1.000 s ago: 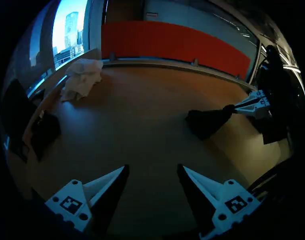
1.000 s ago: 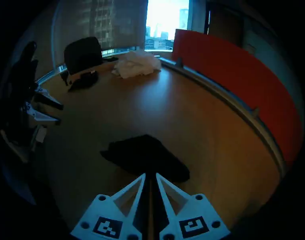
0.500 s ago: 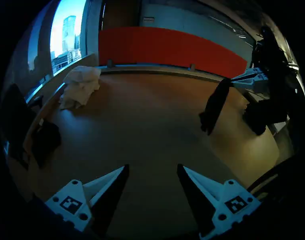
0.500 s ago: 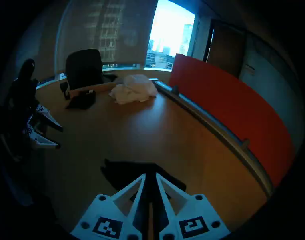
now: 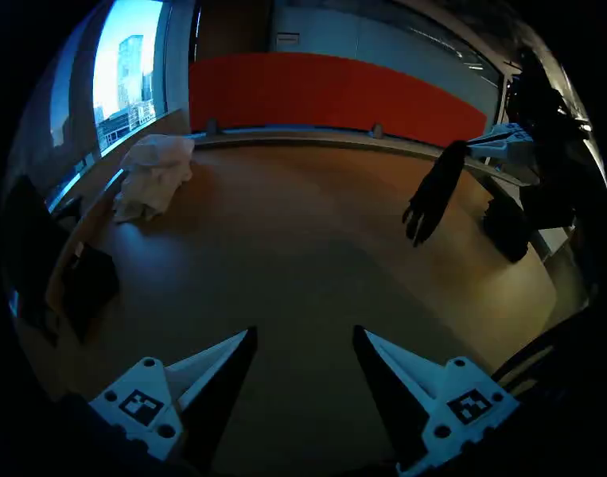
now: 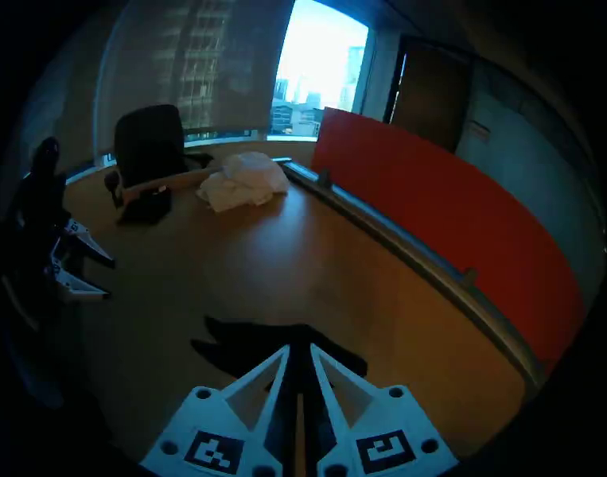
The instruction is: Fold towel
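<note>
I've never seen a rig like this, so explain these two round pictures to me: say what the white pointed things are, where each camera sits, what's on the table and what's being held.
There is no robot here. A person holds a two-finger tool in each hand, and a fisheye camera rides on each one, looking along its fingers. In the left gripper view, the white wedges at the bottom are the left tool, open and empty. The right gripper view looks along the right tool, whose fingers are pinched on a dark towel. From the left camera you see the towel hanging from that tool. Below is a wooden table. At its far side lies a pile of pale cloth, and a small dark object sits near one edge. A red partition runs along the back.
</note>
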Demonstrator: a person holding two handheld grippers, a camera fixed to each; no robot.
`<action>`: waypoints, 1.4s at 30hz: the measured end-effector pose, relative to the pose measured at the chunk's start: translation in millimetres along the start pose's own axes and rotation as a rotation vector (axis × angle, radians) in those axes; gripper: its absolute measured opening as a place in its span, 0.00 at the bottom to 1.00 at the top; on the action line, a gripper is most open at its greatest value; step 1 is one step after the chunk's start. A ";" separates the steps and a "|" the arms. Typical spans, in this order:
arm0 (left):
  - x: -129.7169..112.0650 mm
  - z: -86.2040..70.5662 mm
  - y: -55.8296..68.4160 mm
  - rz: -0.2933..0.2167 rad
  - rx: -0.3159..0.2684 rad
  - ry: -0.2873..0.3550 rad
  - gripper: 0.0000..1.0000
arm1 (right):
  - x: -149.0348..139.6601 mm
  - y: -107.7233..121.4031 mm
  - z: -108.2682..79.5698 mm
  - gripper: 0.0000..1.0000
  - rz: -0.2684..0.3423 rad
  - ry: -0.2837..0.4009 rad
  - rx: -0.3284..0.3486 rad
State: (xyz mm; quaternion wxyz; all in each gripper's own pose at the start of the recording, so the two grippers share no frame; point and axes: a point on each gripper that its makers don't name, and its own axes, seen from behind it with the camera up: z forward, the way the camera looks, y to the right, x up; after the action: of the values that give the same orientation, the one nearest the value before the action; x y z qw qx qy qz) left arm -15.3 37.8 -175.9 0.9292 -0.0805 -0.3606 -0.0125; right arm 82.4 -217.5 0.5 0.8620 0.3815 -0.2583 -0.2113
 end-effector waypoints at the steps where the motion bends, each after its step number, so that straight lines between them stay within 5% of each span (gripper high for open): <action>1: 0.3 0.5 0.6 0.001 -0.001 0.000 0.88 | -0.5 3.6 -2.0 0.02 0.003 -0.001 -0.003; 21: 8.4 7.4 1.3 0.020 0.006 -0.008 0.88 | -25.6 98.7 -56.5 0.02 0.103 -0.007 -0.086; 42: 13.3 11.4 10.1 0.023 0.023 -0.022 0.88 | -74.8 209.9 -111.6 0.02 0.135 -0.077 -0.218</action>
State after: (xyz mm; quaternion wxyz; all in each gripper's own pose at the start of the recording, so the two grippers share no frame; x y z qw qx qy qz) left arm -12.4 50.1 -160.1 0.9261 -0.0741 -0.3699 0.0033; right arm 127.1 15.7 76.0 0.9000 0.2590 -0.2918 -0.1943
